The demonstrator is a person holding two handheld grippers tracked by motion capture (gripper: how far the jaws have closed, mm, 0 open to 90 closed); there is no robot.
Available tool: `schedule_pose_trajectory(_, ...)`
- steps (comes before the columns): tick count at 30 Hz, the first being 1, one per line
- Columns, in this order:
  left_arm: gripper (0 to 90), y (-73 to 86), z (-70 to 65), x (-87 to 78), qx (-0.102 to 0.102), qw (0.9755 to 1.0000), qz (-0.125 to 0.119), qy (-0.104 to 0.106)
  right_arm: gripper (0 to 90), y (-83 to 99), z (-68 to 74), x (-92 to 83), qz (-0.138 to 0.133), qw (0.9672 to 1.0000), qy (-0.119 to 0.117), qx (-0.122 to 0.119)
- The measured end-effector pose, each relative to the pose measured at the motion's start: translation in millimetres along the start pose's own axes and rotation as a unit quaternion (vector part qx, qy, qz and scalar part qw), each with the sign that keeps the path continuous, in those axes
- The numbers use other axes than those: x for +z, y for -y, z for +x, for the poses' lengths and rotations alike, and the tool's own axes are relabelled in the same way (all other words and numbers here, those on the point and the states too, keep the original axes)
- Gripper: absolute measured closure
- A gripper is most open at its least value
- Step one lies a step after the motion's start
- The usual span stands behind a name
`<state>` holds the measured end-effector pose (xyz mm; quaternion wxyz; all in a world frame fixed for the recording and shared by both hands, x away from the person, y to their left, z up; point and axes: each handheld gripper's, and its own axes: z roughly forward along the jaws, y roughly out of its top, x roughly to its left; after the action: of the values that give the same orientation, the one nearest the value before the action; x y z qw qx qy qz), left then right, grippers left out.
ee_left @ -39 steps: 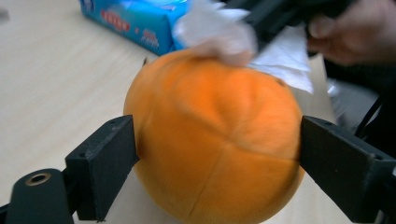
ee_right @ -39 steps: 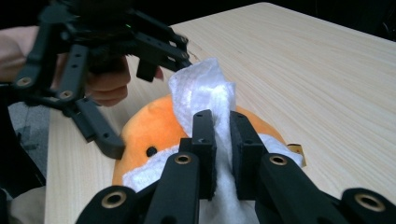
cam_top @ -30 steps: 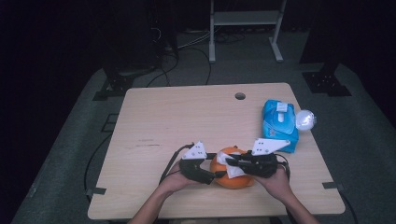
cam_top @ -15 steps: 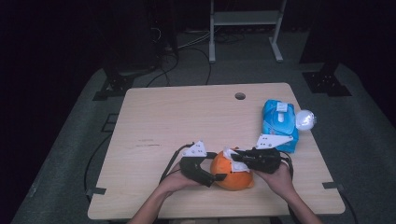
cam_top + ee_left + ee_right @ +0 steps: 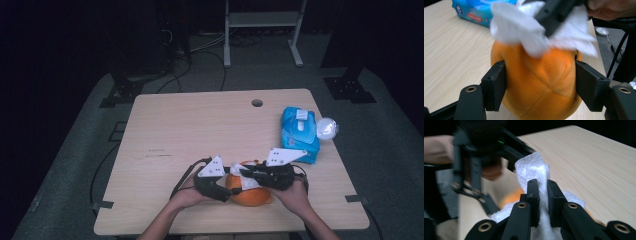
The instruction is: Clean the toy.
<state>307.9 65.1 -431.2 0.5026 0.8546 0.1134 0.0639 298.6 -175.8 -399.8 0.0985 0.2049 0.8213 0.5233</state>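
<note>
The left gripper [image 5: 540, 82] has just been closing and now clamps the orange plush [image 5: 541, 85] by its flanks, low on the body. Above it the right gripper [image 5: 542, 202] pinches a white wipe [image 5: 534, 170] against the plush's top. The plush looks soft and light (it should dent rather than slip); a broad side hold suits it. Beyond lies the blue wipe pack [image 5: 300, 132]

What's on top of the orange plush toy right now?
A white wipe lies on the orange plush toy, pinched by the right gripper. The toy's top beneath it is covered.
</note>
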Motion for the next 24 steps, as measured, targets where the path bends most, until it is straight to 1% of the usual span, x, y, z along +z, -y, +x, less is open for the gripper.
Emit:
schedule_pose_trajectory(1, 31.5, 2.3, 2.3, -0.7, -0.002, 1.0, 0.002, 0.0, 81.3, 2.1, -3.8, -1.5, 0.004, 1.0, 0.008, 0.002)
schedule_pose_trajectory(2, 31.4, 4.1, 4.2, -1.3, -0.008, 1.0, 0.001, 0.0, 81.3, 6.7, -10.9, -4.1, 0.007, 0.9998, 0.015, 0.013)
schedule_pose_trajectory(4, 31.1, 6.9, 7.0, -2.1, -0.012, 0.9999, 0.003, 0.001, 81.3, 14.3, -20.3, -8.3, 0.009, 0.9991, 0.015, 0.038)
schedule_pose_trajectory(5, 30.6, 7.8, 8.5, -2.5, -0.016, 0.9999, 0.003, 0.001, 81.3, 16.7, -22.3, -9.7, 0.01, 0.9989, 0.016, 0.043)
schedule_pose_trajectory(6, 28.7, 7.7, 9.1, -2.6, -0.021, 0.9998, 0.004, 0.001, 81.3, 20.0, -23.8, -11.4, 0.009, 0.9986, 0.015, 0.05)
schedule_pose_trajectory(7, 26.4, 7.0, 9.4, -2.7, -0.027, 0.9996, 0.003, 0.003, 81.3, 21.8, -23.6, -12.0, 0.008, 0.9985, 0.016, 0.052)
schedule_pose_trajectory(8, 22.9, 5.7, 10.0, -3.2, -0.032, 0.9995, 0.003, 0.004, 81.3, 22.3, -22.2, -12.0, 0.009, 0.9985, 0.018, 0.051)
schedule_pose_trajectory(10, 17.5, 2.9, 10.2, -4.2, -0.047, 0.9988, -0.006, 0.01, 81.3, 21.2, -19.1, -9.9, 0.01, 0.9986, 0.024, 0.045)
schedule_pose_trajectory(11, 17.0, 0.9, 10.0, -4.7, -0.058, 0.9981, -0.018, 0.014, 81.3, 20.6, -18.1, -8.9, 0.009, 0.9987, 0.024, 0.043)
schedule_pose_trajectory(12, 17.1, -0.6, 9.7, -4.8, -0.059, 0.998, -0.018, 0.014, 81.3, 19.4, -16.1, -7.0, 0.008, 0.9989, 0.021, 0.042)
schedule_pose_trajectory(14, 21.7, -0.4, 7.8, -4.0, -0.044, 0.9989, -0.011, 0.009, 81.2, 16.2, -9.6, -3.4, 0.008, 0.9992, 0.019, 0.033)
schedule_pose_trajectory(15, 24.2, 1.1, 7.8, -3.9, -0.04, 0.9991, -0.01, 0.01, 81.1, 14.4, -5.9, -2.0, 0.007, 0.9994, 0.02, 0.028)
schedule_pose_trajectory(16, 26.4, 2.3, 8.2, -4.2, -0.038, 0.9992, -0.009, 0.011, 81.1, 12.9, -2.7, -0.6, 0.005, 0.9996, 0.015, 0.023)
schedule_pose_trajectory(18, 28.4, 4.4, 9.6, -5.9, -0.032, 0.9994, -0.004, 0.009, 81.2, 10.6, 1.7, 1.8, 0.006, 0.9998, 0.008, 0.015)
schedule_pose_trajectory(19, 29.4, 6.2, 11.0, -7.4, -0.031, 0.9995, -0.001, 0.01, 81.2, 10.0, 2.0, 2.0, 0.009, 0.9999, 0.009, 0.011)
schedule_pose_trajectory(21, 30.1, 8.4, 12.5, -8.7, -0.033, 0.9994, 0.004, 0.009, 81.2, 10.1, -2.0, 0.8, 0.011, 0.9998, 0.008, 0.014)
schedule_pose_trajectory(23, 30.3, 11.4, 14.7, -10.5, -0.034, 0.9994, 0.008, 0.008, 81.3, 13.1, -8.2, -3.0, 0.015, 0.9995, 0.021, 0.017)
schedule_pose_trajectory(24, 30.2, 13.4, 16.6, -11.4, -0.042, 0.9991, 0.006, 0.009, 81.3, 14.9, -10.8, -5.0, 0.015, 0.9993, 0.025, 0.022)
